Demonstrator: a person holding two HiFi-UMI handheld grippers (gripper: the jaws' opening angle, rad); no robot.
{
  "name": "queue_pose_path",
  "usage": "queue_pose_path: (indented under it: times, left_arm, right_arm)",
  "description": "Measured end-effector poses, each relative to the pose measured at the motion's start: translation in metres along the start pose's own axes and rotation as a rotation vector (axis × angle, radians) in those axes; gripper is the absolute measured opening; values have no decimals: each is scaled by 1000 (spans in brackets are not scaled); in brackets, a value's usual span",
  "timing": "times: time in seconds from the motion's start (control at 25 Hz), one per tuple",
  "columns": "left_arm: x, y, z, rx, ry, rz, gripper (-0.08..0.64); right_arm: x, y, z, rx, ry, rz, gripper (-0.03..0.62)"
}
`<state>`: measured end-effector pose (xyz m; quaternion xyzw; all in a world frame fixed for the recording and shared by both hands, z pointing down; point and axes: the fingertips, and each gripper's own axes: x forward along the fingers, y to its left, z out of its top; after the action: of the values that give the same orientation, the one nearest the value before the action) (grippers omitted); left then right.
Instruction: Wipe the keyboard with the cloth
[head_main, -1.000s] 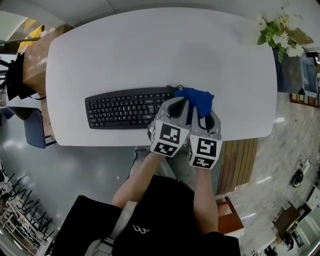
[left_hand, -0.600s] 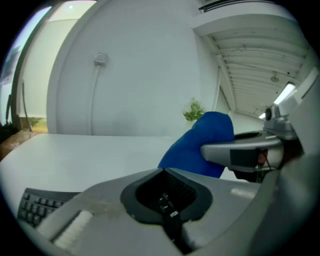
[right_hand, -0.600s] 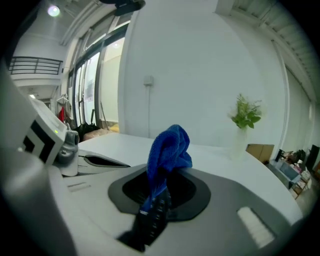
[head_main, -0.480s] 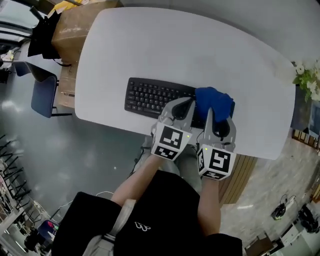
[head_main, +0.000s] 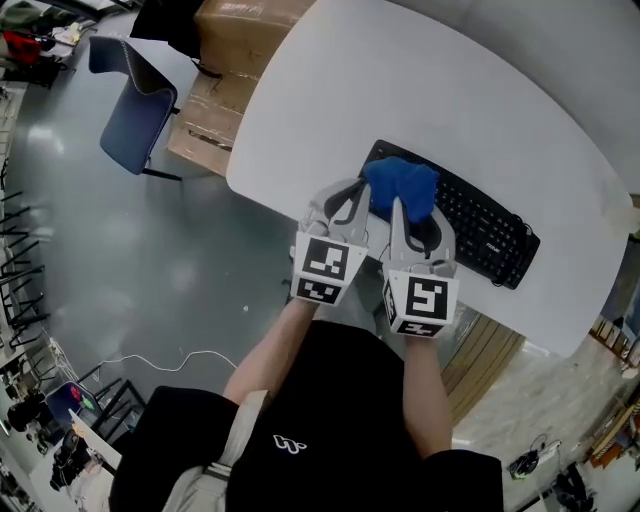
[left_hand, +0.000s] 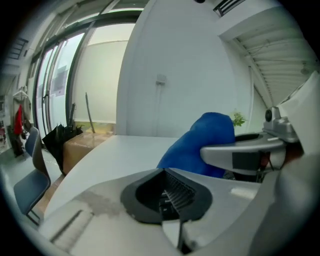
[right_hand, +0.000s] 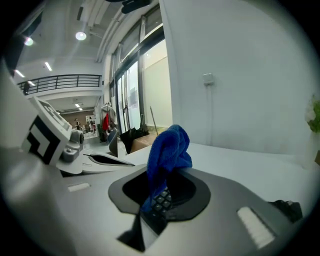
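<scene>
Right tool was clamped shut on the blue cloth. In the right gripper view the cloth rose in a bunch out of the closed jaws, with black keys showing just under it. The bunch rested on the left end of the keyboard.

My left tool sat just beside it on the left, jaws together with nothing between them. Whether it touched the cloth I could not tell.

From the cloth, the keyboard's long axis ran off to my right across the desk, slanting a little back toward me. Nearly all the keys lay on that side, and almost none to the left.

I judged that the next wipe had to travel rightward along that slanted line, not straight across in front of me. The right tool was the nearer one for it. The left tool stood close enough to steady the keyboard's left end if it slid.
</scene>
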<state>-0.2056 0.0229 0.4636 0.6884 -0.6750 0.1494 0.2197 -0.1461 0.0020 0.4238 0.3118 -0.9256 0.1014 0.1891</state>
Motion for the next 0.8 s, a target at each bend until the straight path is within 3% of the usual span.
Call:
queue_pose_path:
  times: [0.12, 0.28, 0.52, 0.8]
  left_arm:
    - [-11, 25, -23, -27, 33, 39, -2]
    - [-4, 31, -49, -36, 80, 36, -2]
    - [12, 20, -67, -7, 131, -2, -2]
    - [22, -13, -65, 49, 164, -63, -2]
  right_arm:
    - [16, 35, -13, -11, 31, 60, 72]
    - [30, 52, -34, 2, 75, 94, 72]
    - [34, 45, -62, 44, 108, 74, 72]
    - [16, 16, -71, 100, 123, 18, 72]
